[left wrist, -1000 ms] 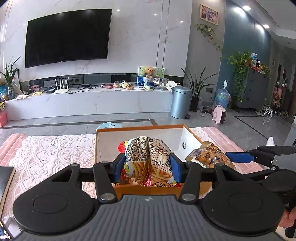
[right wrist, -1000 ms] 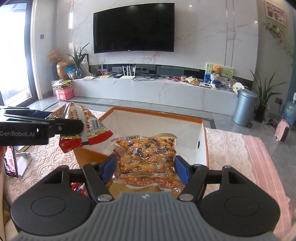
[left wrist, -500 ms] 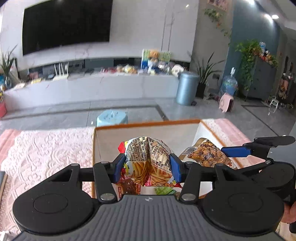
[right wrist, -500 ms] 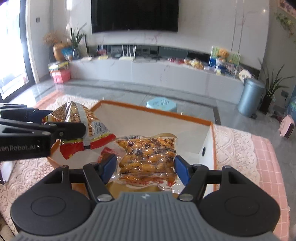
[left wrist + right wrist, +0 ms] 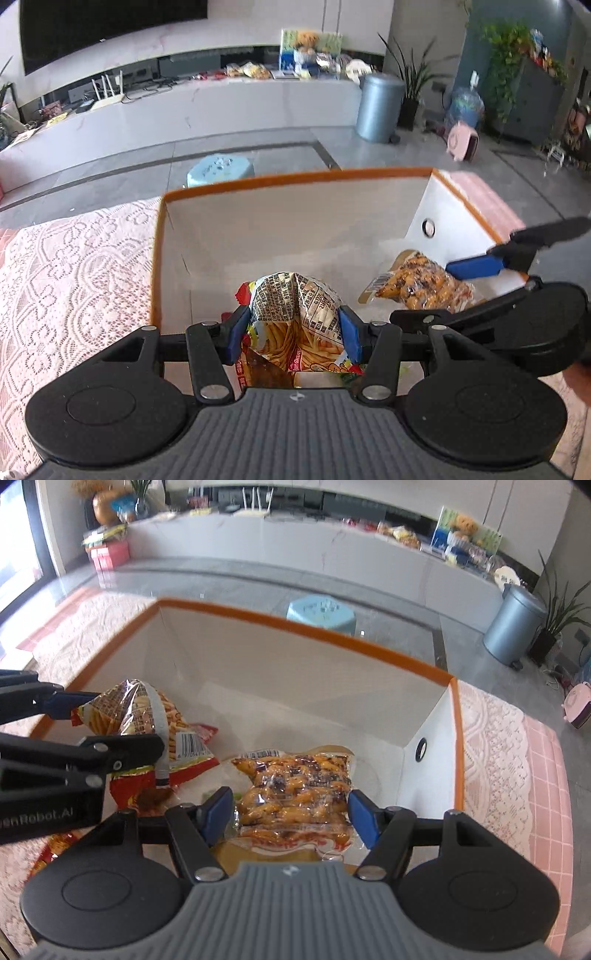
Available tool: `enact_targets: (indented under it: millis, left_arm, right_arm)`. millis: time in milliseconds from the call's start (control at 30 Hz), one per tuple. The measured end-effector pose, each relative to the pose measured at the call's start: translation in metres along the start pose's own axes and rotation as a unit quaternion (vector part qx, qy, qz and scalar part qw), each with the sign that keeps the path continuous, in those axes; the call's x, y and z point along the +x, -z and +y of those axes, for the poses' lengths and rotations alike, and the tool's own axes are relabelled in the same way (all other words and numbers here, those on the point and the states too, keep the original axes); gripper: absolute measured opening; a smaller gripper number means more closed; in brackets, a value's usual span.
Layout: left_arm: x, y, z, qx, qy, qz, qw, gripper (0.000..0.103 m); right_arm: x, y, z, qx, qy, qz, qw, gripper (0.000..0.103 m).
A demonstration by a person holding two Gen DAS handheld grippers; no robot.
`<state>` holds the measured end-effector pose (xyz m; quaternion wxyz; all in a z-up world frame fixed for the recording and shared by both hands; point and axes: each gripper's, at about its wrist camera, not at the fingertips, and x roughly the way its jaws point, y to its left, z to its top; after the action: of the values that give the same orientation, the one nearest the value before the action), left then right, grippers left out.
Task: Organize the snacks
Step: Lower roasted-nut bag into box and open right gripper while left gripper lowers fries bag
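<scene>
Over orange-rimmed box (image 5: pixel 295 173): left tongs (image 5: pixel 293 332) grip fries bag (image 5: pixel 295 317); right tongs (image 5: pixel 291 812) grip vacuum-packed snack (image 5: pixel 295 794).

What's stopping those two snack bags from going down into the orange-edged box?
Nothing visible. The fries bag in the left gripper and the clear packet in the right gripper hang over the open box.

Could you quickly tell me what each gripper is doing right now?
Left gripper: shut on the fries bag.
Right gripper: shut on the clear snack pack.
</scene>
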<state>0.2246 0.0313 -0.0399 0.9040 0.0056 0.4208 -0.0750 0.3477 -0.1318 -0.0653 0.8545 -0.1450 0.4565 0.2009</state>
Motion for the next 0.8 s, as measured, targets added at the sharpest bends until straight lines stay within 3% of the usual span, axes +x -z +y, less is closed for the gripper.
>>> enact_targets:
  millis: [333,600,800]
  left_arm:
    - [0.016,0.004,-0.004,0.014,-0.027,0.048,0.9984,0.059]
    - [0.021,0.0,-0.012,0.025,-0.04,0.065,0.9967,0.06]
    - [0.021,-0.001,-0.015,0.03,-0.052,0.062,0.9963,0.066]
  right_arm:
    - [0.03,-0.002,0.014,-0.034,0.02,0.064,0.997,0.067]
    - [0.048,-0.006,0.009,-0.025,0.027,0.123,0.992,0.067]
    - [0.047,-0.012,0.012,-0.031,0.039,0.128,0.991,0.067]
